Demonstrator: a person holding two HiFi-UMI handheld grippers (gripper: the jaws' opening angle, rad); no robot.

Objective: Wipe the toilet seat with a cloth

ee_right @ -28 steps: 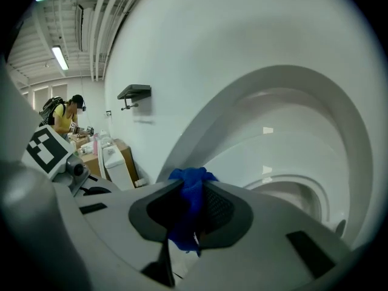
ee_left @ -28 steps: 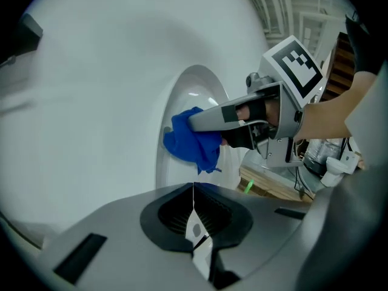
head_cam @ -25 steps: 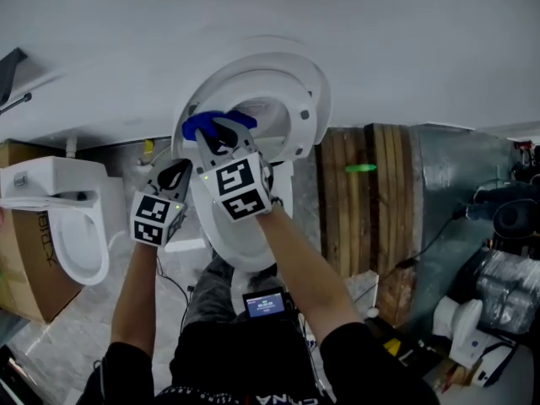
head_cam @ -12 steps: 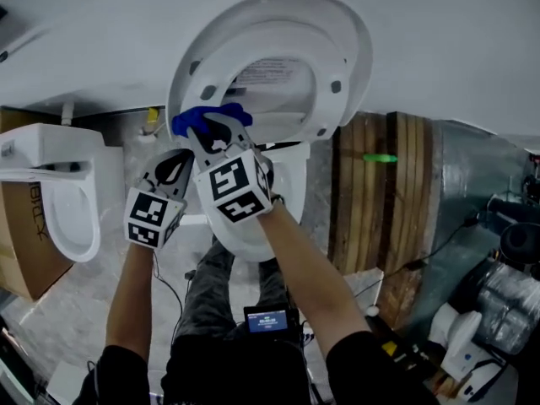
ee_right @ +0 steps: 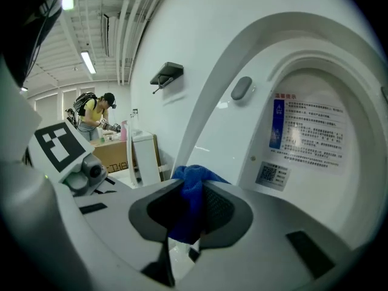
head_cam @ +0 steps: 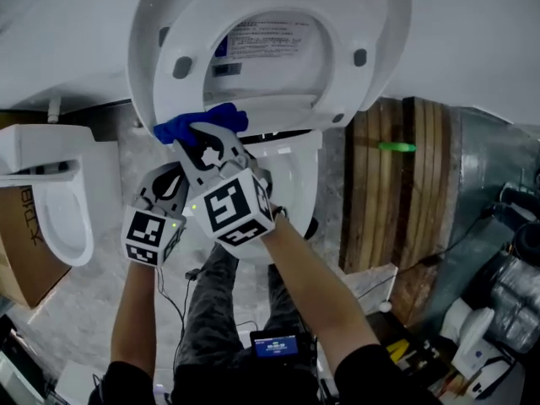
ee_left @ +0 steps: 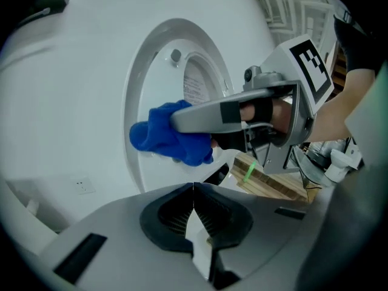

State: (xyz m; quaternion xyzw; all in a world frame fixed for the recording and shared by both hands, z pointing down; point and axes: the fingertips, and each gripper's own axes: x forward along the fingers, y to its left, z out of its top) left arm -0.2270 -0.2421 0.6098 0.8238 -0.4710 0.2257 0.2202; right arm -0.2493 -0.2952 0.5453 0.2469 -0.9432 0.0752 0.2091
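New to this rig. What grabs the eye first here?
The blue cloth, pinched in the jaws of the right gripper at the lower left rim of the raised toilet seat, top centre of the head view. Lower left of it, the left gripper hangs shut and empty.

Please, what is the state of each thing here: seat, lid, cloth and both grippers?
Toilet seat: raised upright.
Lid: raised, behind the seat.
Blue cloth: bunched, at the seat's lower rim.
Right gripper: shut on the blue cloth.
Left gripper: shut, empty, beside the right one.
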